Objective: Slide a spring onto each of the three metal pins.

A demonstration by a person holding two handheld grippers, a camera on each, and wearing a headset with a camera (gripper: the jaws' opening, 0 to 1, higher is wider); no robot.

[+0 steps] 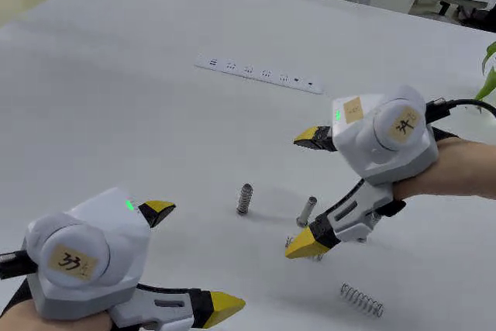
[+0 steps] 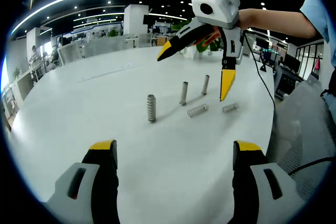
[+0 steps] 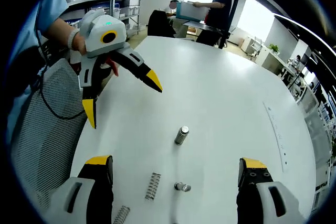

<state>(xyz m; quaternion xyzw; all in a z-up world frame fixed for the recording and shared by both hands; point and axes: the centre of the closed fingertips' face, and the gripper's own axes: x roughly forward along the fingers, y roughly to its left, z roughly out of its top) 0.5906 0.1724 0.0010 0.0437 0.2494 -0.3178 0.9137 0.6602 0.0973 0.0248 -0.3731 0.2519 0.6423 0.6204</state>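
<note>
In the head view my white right gripper with yellow-tipped black jaws [image 1: 294,195] sits at the right of the frame, jaws spread wide and holding nothing. Its lower tip covers a few small bits on the white tabletop [image 1: 116,98] that I can't make out. Left of that tip, and apart from it, stands the short grey metal pin sleeved in a coil spring [image 1: 245,198]. A bare grey metal pin [image 1: 307,211] stands just above the tip. A loose steel coil spring [image 1: 361,300] lies at lower right. My matching left gripper [image 1: 207,253] is cut off at the lower-left corner, jaws likewise parted and empty. In the left gripper view the sleeved pin [image 2: 151,108] stands at centre, well beyond my jaws. To its right are the bare pin [image 2: 184,93], a second bare pin [image 2: 206,84], the loose spring [image 2: 198,110] and a second loose spring [image 2: 230,107], all below the right gripper [image 2: 192,77]. In the right gripper view the sleeved pin [image 3: 181,135] sits between and beyond my jaws, with one bare pin [image 3: 182,186] nearer. One spring [image 3: 122,214] is cut by the bottom edge.
</note>
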